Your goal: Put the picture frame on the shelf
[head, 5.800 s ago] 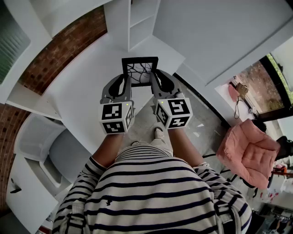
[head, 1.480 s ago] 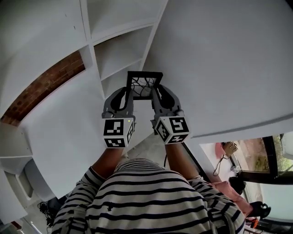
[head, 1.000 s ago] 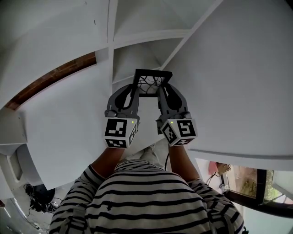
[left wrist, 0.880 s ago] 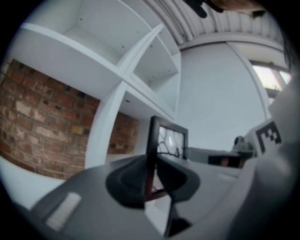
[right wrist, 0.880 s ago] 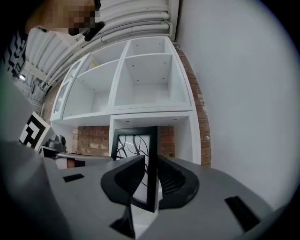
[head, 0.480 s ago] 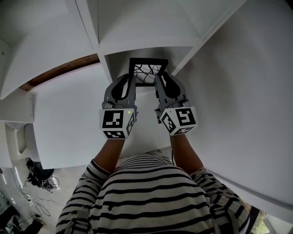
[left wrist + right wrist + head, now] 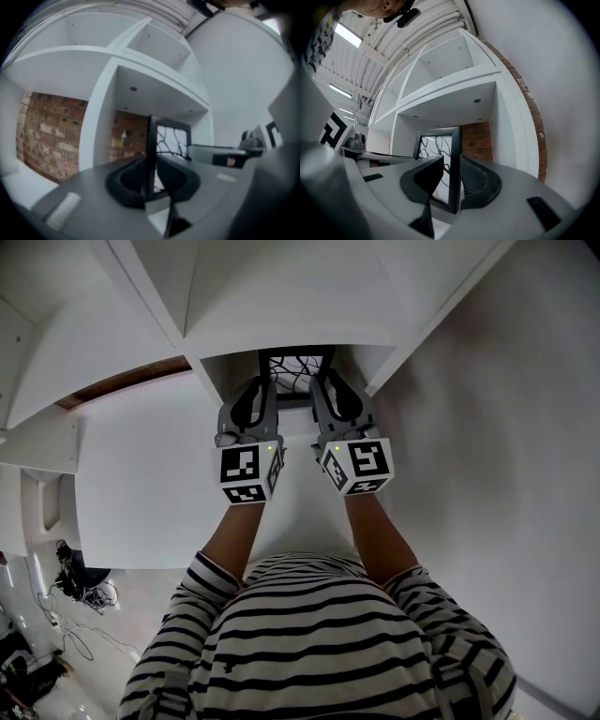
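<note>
The black picture frame [image 7: 294,371] with a branch drawing is held upright between both grippers. In the head view its top reaches into the open front of a white shelf compartment [image 7: 291,334]. My left gripper [image 7: 253,395] is shut on the frame's left edge [image 7: 149,159]. My right gripper [image 7: 330,392] is shut on its right edge [image 7: 454,168]. Both gripper views show the frame [image 7: 171,140] [image 7: 436,145] standing in front of the compartment, with brick wall [image 7: 125,136] behind the open back. The frame's bottom is hidden by the jaws.
The white shelf unit [image 7: 108,56] has several compartments above and beside the one in front. A white upright divider [image 7: 96,122] stands left of the frame; a side panel [image 7: 511,126] stands right. A white wall [image 7: 506,427] runs along the right. Cables [image 7: 80,582] lie on the floor, lower left.
Both grippers have carried the frame up and forward from a lower surface to the shelf unit. In the last half second its top has entered the compartment opening.
</note>
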`<control>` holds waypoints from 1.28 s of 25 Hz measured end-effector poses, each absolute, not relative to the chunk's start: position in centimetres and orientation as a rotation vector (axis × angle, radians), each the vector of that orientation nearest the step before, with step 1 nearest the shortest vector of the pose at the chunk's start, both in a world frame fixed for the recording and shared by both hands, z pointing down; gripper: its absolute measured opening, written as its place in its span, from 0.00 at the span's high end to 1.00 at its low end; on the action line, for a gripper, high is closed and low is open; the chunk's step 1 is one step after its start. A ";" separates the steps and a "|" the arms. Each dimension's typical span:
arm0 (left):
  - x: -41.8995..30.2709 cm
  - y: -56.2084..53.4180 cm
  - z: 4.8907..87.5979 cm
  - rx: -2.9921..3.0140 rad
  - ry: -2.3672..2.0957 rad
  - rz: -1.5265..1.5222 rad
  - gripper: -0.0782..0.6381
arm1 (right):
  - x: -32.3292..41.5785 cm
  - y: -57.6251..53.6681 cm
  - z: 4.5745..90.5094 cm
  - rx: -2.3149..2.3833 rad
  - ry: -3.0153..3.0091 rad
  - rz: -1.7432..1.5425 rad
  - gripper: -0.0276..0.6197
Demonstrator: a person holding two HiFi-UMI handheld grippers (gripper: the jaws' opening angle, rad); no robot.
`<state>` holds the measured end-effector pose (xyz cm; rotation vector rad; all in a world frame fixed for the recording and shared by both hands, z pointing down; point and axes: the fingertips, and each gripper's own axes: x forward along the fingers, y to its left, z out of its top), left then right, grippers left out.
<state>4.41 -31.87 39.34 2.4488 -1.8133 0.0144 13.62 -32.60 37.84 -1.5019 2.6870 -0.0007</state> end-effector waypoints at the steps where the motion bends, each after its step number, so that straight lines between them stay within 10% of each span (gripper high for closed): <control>1: 4.4 -32.0 39.5 2.440 -1.828 0.013 0.79 | 13.6 -32.8 37.9 -1.495 2.689 0.009 0.84; 32: 4.7 -33.4 40.2 2.438 -1.937 -0.052 0.78 | 13.3 -34.1 38.5 -1.453 2.731 0.119 0.84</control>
